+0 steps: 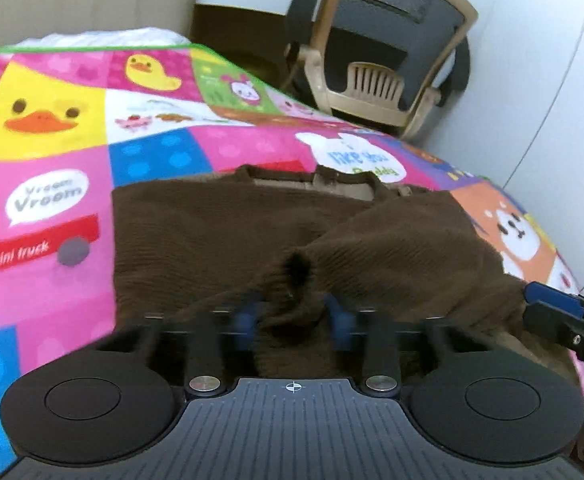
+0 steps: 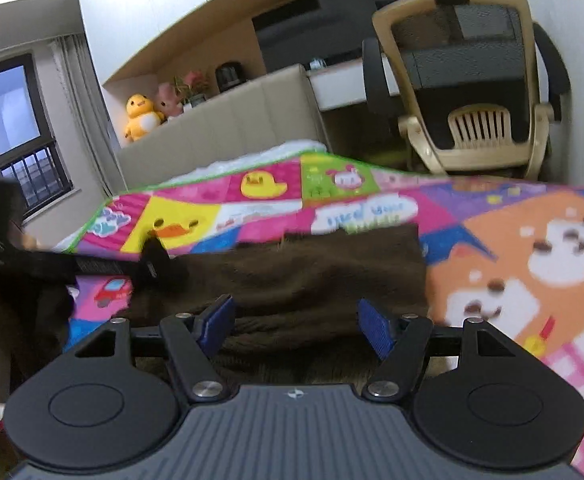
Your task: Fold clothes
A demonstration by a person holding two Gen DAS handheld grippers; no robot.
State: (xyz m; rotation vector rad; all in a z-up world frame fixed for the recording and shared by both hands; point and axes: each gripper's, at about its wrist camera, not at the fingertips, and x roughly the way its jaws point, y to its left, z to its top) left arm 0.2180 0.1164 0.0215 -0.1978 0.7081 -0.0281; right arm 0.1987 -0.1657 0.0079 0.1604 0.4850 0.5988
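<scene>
Left wrist view
- Sweater (image 1: 220, 232): a brown knit, lying flat on the play mat (image 1: 52, 128) spread over the bed, neck opening turned away from the camera, a tan collar showing inside it.
- Sleeve (image 1: 391, 256): folded across the body from the right, its cuff reaching the near middle.
- Left gripper (image 1: 293, 320): the blue fingers (image 1: 248, 320) are together on the cuff, brown knit bunched and pinched between them; the fingers are blurred.
- Right gripper (image 1: 563, 316): one blue-padded tip enters at the right edge, at the sweater's right border; from here I cannot tell whether it touches the knit.
- Background: a beige office chair (image 1: 375, 72) stands past the far corner of the bed, a padded headboard (image 1: 84, 4) at the far left.

Right wrist view
- Right gripper (image 2: 295, 322): blue fingers (image 2: 375, 334) stand apart, nothing pinched; the brown sweater (image 2: 311, 264) lies below and ahead of them.
- Left gripper (image 2: 160, 266): black, reaching in from the left onto the sweater's left part; its tips are hidden here.
- Mat (image 2: 531, 248): bright cartoon panels, blurred, bare to the right of the sweater.
- Shelf behind headboard (image 2: 228, 120): a yellow duck toy (image 2: 140, 116) beside a pink plush.
- Window (image 2: 12, 120): far left.
</scene>
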